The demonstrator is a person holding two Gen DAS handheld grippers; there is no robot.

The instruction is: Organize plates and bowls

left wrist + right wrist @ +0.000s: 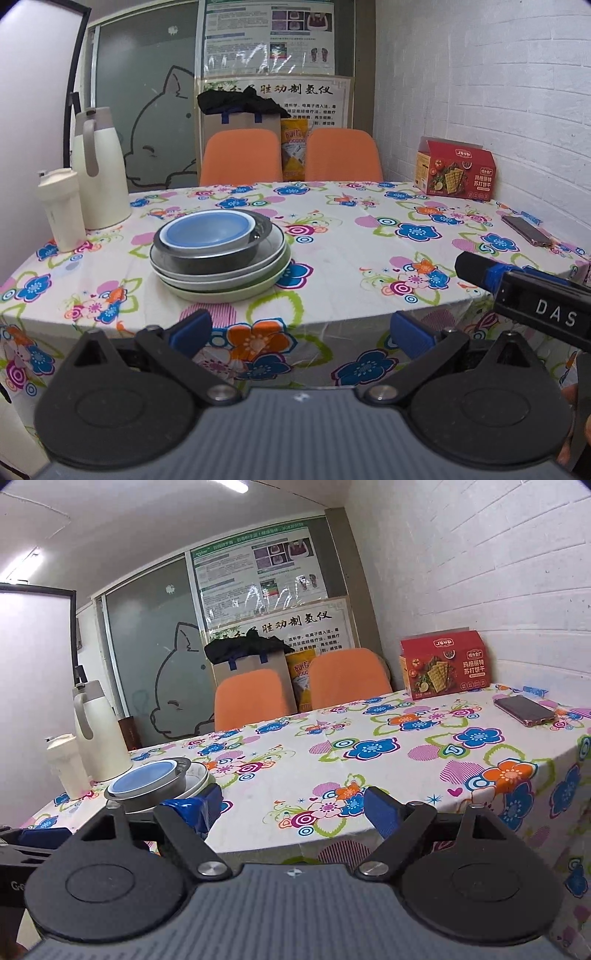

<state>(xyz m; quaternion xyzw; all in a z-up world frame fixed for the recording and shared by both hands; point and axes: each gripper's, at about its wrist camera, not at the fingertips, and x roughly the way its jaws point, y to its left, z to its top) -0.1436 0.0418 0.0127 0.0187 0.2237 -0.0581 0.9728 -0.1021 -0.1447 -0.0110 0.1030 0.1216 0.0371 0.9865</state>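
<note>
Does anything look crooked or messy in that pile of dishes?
A bit. The blue bowl sits off to the left inside the metal bowl, and the plates below aren't lined up. Nothing is spilled or broken.

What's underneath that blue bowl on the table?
The blue bowl sits in a metal bowl, on a grey plate and a green plate. Anything between them is hidden.

Black gripper point(301, 332) — blue pads point(192, 328), "DAS" lettering
</note>
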